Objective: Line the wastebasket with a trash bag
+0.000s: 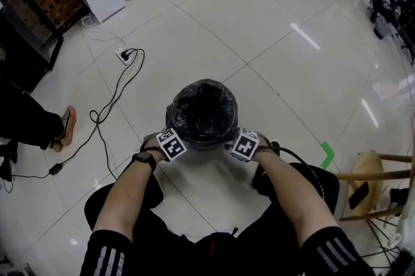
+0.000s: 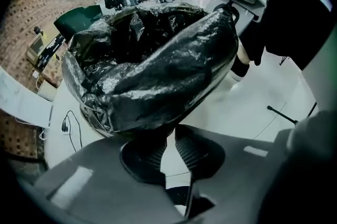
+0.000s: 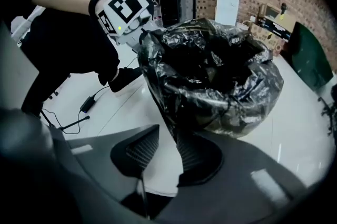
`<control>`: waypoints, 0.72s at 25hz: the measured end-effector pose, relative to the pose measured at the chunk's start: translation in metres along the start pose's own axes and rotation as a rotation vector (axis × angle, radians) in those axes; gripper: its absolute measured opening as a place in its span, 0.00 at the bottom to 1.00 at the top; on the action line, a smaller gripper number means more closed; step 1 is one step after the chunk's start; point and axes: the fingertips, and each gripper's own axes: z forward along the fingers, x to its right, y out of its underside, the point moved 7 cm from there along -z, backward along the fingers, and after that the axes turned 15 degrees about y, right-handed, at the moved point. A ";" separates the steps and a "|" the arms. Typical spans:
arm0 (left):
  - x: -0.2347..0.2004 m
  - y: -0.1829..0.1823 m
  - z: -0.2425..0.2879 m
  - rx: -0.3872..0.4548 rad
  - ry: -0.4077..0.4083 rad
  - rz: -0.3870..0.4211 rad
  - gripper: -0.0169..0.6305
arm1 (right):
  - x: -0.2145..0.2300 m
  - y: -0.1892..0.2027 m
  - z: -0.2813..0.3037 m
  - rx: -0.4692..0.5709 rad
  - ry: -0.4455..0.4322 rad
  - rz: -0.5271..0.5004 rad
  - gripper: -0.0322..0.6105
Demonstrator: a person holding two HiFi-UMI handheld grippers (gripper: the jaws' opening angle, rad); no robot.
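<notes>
The hem of the trash bag looks folded over the rim of the wastebasket, so the step now is probably to pinch only loose film low on each side and draw it straight down evenly, so the light bin doesn't tip. The left claw is open a slit and the right claw wider; both hold nothing, with bare floor between the pads and the hem at their tips. Black, glossy and crinkled, the bag stands open-mouthed at the centre of the head view on pale floor tiles.
</notes>
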 end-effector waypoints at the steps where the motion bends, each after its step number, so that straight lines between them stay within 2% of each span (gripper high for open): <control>1: 0.000 0.002 0.000 -0.002 0.007 -0.002 0.10 | 0.000 0.002 -0.002 -0.002 -0.014 0.021 0.24; 8: 0.005 0.004 -0.025 0.064 0.027 -0.034 0.18 | 0.005 -0.001 -0.038 0.088 -0.099 0.076 0.31; 13: 0.017 0.012 -0.042 0.073 0.050 -0.042 0.21 | 0.015 0.002 -0.079 0.155 -0.209 0.189 0.36; 15: 0.019 0.015 -0.050 0.057 0.055 -0.036 0.22 | 0.026 0.003 -0.094 0.185 -0.186 0.213 0.37; 18: 0.012 0.020 -0.065 0.044 0.033 -0.046 0.25 | 0.051 0.003 -0.105 0.216 -0.037 0.197 0.40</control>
